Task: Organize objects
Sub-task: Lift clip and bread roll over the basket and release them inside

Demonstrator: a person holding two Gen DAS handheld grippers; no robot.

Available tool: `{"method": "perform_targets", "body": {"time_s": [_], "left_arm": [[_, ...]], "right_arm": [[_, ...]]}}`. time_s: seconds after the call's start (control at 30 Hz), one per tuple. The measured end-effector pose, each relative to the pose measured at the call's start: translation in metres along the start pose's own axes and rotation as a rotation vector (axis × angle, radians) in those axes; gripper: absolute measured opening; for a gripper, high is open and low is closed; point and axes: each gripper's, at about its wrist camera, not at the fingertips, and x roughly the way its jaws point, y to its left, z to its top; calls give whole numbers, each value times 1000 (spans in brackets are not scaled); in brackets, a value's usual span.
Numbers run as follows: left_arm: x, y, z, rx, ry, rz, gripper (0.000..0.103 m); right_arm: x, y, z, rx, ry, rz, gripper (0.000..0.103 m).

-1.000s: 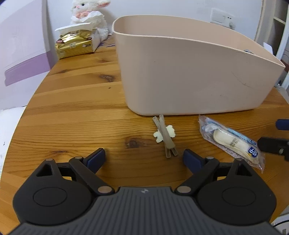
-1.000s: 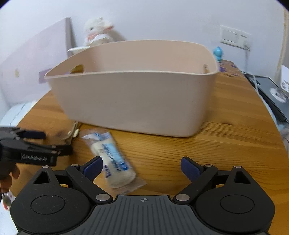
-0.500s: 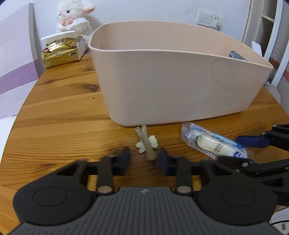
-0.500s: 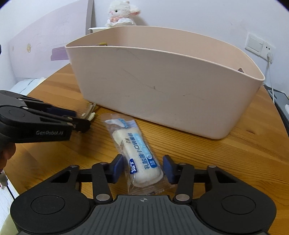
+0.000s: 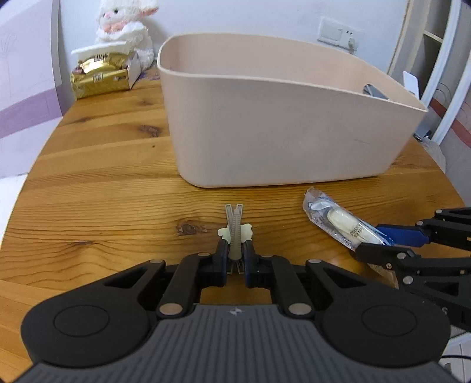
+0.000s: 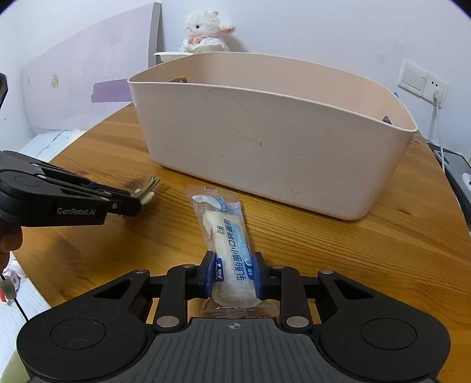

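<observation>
A large beige plastic bin (image 5: 279,123) stands on the round wooden table (image 5: 103,182); it also shows in the right wrist view (image 6: 273,138). My left gripper (image 5: 235,254) is shut on a grey-brown hair clip (image 5: 235,232) with a cream ornament, in front of the bin; the clip also shows in the right wrist view (image 6: 145,191). My right gripper (image 6: 234,274) is shut on a wrapped bread snack (image 6: 228,238) in a clear and blue packet, to the right of the clip; the snack also shows in the left wrist view (image 5: 344,225).
A white plush lamb (image 5: 125,28) and a box with a gold packet (image 5: 101,75) sit at the table's far left corner. A wall socket (image 6: 424,84) with a cable is behind the bin. Some small items lie inside the bin at its far ends.
Both grippers went from open to shut: the left closed on the hair clip and the right closed on the bread snack. Both moved in closer to their objects.
</observation>
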Motion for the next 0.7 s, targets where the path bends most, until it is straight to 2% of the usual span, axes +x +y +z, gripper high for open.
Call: {"method": "perform_targets", "body": {"time_s": [0.37, 0.7], "left_arm": [[-53, -17, -2, 66, -97, -1, 12], [-91, -27, 35, 86, -246, 11, 12]], "right_arm": [[-67, -9, -4, 13, -143, -16, 23], [-104, -34, 32, 53, -303, -66, 23]]}}
